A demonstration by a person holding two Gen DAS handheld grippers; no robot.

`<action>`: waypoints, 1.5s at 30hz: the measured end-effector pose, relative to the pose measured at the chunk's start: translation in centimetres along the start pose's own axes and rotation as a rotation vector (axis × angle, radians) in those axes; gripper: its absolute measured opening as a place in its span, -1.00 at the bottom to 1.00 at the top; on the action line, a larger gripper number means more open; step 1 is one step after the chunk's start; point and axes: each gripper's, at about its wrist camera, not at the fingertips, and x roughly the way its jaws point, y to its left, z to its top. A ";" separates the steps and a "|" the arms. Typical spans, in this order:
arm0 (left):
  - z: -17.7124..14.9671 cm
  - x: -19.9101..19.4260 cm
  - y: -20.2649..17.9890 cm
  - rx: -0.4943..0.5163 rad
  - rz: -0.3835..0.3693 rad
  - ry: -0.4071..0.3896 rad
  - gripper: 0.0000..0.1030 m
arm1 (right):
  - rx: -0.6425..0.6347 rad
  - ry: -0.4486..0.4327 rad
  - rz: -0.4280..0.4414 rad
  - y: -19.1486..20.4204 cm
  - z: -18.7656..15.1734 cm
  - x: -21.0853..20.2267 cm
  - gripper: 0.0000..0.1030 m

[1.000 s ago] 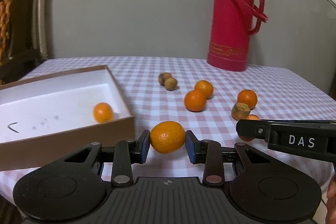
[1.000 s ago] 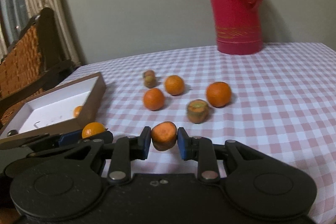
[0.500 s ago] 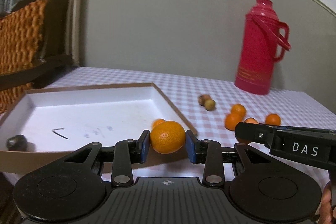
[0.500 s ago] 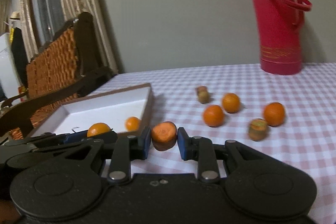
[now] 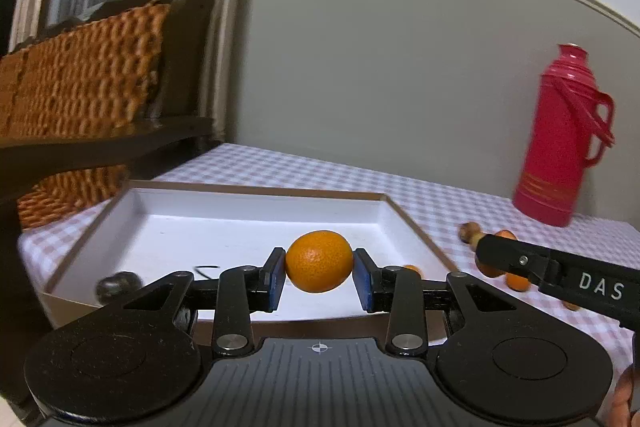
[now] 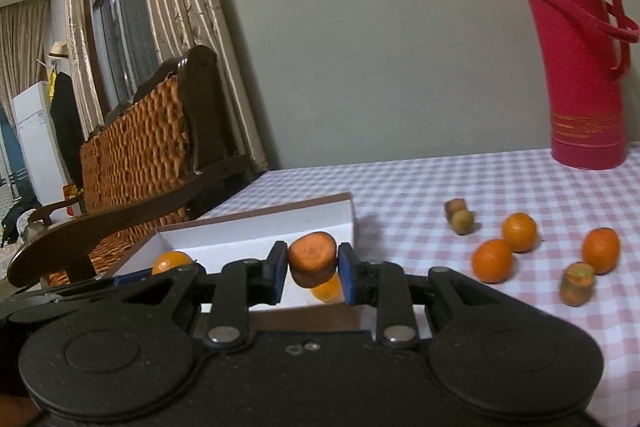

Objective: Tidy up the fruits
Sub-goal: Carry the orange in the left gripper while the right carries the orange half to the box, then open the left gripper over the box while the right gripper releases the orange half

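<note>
Table [image 6: 500,179] under pink-checked cloth, wicker chair [image 6: 132,151] at its left end, red thermos [image 6: 584,63] upright at the far right. Shallow brown box [image 5: 412,227] with white inside on the table's left part. Left gripper [image 5: 319,279] over the box, clamped on a mandarin [image 5: 319,261]. Right gripper [image 6: 313,271] at the box's near right corner, clamped on an orange chunk with a cut face [image 6: 312,257]. Inside the box, a small orange [image 5: 412,269] by the right wall and a dark round fruit [image 5: 118,283] near the left front. Loose on the cloth: three oranges [image 6: 519,231], two brownish fruits [image 6: 460,217] touching, a cut piece [image 6: 577,283].
</note>
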 end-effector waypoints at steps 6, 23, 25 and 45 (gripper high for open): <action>0.2 0.7 2.2 -0.015 0.051 0.006 -0.29 | -0.005 0.013 0.024 1.3 -0.1 1.6 -0.64; 1.0 3.9 7.1 -0.072 0.176 0.038 -0.29 | -0.027 0.051 0.016 2.9 0.4 6.0 -0.64; 1.0 4.2 7.5 -0.079 0.188 0.041 -0.29 | -0.030 0.063 0.006 2.9 0.4 6.7 -0.64; 1.8 4.9 7.4 -0.092 0.240 0.031 1.00 | 0.036 -0.092 0.019 1.2 1.7 5.4 0.86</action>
